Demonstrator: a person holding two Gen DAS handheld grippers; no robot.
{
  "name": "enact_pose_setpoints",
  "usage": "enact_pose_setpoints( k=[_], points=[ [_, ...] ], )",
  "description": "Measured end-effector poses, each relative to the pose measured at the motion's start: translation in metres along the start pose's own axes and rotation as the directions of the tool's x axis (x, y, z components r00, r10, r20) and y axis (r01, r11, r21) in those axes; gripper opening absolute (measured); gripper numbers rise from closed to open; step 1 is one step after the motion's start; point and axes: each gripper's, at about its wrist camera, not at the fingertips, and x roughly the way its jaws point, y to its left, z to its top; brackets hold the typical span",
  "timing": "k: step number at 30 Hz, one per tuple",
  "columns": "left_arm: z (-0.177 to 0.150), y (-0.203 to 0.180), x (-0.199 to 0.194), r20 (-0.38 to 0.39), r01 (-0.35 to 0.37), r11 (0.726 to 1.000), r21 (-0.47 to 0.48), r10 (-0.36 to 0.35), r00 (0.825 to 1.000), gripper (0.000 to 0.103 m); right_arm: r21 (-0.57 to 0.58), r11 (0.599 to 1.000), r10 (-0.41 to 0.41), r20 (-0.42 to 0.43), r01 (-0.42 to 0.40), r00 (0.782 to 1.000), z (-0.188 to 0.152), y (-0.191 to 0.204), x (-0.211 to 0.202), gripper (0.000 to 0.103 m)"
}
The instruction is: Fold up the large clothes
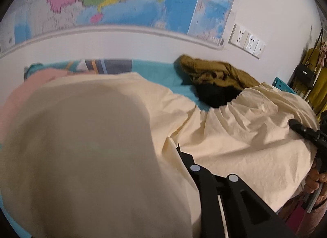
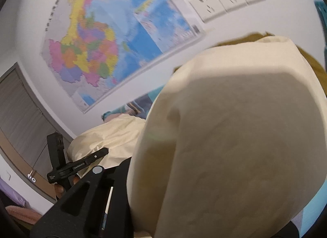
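Over teal bed (image 1: 155,70), cream garment (image 1: 235,135) draped across both grippers, fingertips hidden.

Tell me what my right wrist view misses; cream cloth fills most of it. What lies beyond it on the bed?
Observer: An olive-brown garment sits crumpled near the wall, on the teal bedsheet.
Operator: Anything under it?
Observer: A black garment lies just in front of it, partly tucked behind the cream garment.
Operator: And further left?
Observer: A pink cloth lies at the far left, beside the cream garment.
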Motion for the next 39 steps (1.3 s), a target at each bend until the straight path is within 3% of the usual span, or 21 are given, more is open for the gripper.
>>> enact_pose_setpoints(
  k=[6,12,21,28,32,39],
  points=[
    [0.030,0.006,-0.026,0.088,-0.025,0.999,0.026,0.023,0.996,0.012,-0.072,0.996,0.059,0.051,-0.055,0.997,0.027,0.035,0.002,0.015],
    [0.064,0.023,-0.055,0.197,-0.070,0.997,0.029,0.063,0.978,0.013,-0.168,0.980,0.122,0.082,-0.107,0.989,0.059,0.074,0.014,0.015],
    [0.105,0.082,-0.078,0.237,-0.216,0.975,-0.047,0.221,0.946,0.012,-0.240,0.946,0.235,0.051,-0.217,0.971,0.106,0.136,0.083,0.014],
    [0.138,0.132,-0.096,0.276,-0.334,0.936,-0.116,0.353,0.894,0.012,-0.269,0.910,0.330,0.012,-0.315,0.944,0.127,0.182,0.149,0.014],
    [0.153,0.164,-0.102,0.295,-0.393,0.904,-0.168,0.426,0.855,0.012,-0.275,0.886,0.382,-0.024,-0.373,0.924,0.130,0.205,0.188,0.014],
    [0.172,0.243,-0.097,0.246,-0.503,0.831,-0.236,0.552,0.797,0.012,-0.268,0.864,0.419,-0.088,-0.427,0.904,0.125,0.253,0.273,0.014]
  ],
)
